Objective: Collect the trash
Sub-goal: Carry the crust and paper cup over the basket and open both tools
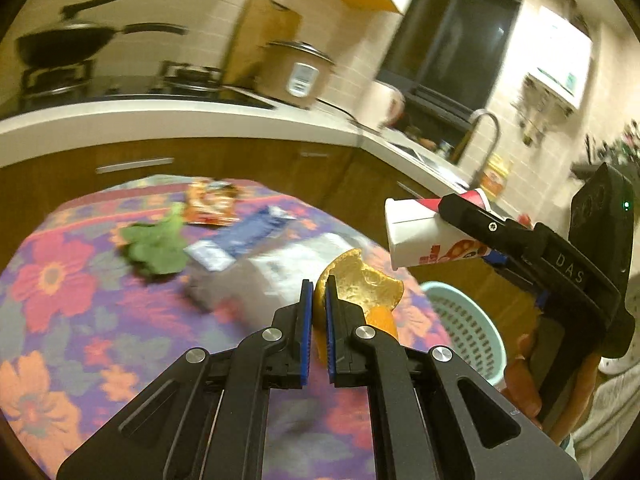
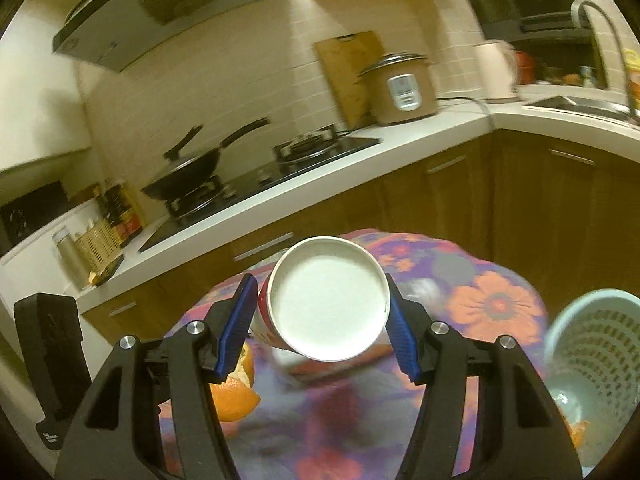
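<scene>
between the nearly closed fingers of the left gripper (image 1: 319, 294), a piece of orange peel (image 1: 362, 284) is pinched by its edge and held up above the floral-clothed surface (image 1: 60, 312). just to its right, the right gripper (image 2: 322, 312) holds a paper cup (image 2: 328, 298) on its side, fingers spread about halfway and pressing on the cup's walls, its white base facing the right wrist camera; from the left wrist view the cup's red print shows. both items hang in the air over the near right part of the surface. a pale green slotted basket (image 1: 466, 328) stands on the floor beside the surface, below the right gripper. farther back on the cloth lie a green leafy scrap (image 1: 154, 246), a blue wrapper (image 1: 244, 236), an orange snack packet (image 1: 210, 202) and a grey plastic bag (image 1: 248, 276). beyond them runs a white kitchen counter (image 1: 180, 118) with a wok (image 1: 60, 42) on the stove and a rice cooker (image 1: 298, 72).
</scene>
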A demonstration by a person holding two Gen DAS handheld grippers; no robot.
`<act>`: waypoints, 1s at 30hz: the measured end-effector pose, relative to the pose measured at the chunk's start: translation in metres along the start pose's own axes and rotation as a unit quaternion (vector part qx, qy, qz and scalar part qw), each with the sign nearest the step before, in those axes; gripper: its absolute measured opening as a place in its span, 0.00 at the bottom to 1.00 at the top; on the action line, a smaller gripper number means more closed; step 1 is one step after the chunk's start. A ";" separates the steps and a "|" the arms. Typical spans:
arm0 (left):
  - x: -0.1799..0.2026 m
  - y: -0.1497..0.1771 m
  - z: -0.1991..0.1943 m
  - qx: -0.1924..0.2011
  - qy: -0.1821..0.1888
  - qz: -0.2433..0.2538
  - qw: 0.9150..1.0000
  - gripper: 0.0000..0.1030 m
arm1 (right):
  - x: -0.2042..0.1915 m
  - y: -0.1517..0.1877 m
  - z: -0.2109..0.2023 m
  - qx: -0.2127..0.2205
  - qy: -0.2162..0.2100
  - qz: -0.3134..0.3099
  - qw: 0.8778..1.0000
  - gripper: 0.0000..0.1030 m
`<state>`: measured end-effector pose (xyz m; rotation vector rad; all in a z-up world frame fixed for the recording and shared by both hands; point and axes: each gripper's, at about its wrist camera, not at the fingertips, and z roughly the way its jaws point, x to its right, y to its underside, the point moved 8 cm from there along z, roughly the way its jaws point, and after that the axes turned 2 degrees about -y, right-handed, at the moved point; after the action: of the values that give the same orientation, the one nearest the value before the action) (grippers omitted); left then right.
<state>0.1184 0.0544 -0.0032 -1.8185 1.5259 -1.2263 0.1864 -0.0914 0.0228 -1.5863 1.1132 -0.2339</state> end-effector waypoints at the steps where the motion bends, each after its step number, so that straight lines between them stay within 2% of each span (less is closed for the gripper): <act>1: 0.010 0.001 0.005 -0.004 0.005 0.006 1.000 0.04 | 0.012 -0.001 -0.007 0.004 0.008 0.007 1.000 0.56; 11: 0.122 0.013 0.070 -0.054 0.052 0.066 0.995 0.04 | 0.141 0.003 -0.090 0.047 0.088 0.079 0.992 0.56; 18: 0.197 0.034 0.119 -0.102 0.061 0.125 0.985 0.04 | 0.221 0.021 -0.124 0.054 0.141 0.131 0.980 0.56; 24: 0.226 0.056 0.167 -0.144 0.055 0.149 0.977 0.05 | 0.276 0.044 -0.122 0.015 0.193 0.179 0.965 0.56; 30: 0.231 0.069 0.192 -0.159 0.039 0.159 0.974 0.10 | 0.297 0.062 -0.107 -0.019 0.200 0.193 0.960 0.56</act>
<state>0.2415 -0.2187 -0.0769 -1.6359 2.0629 -0.9508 0.2419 -0.3794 -0.1097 -1.3499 1.7240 -0.2784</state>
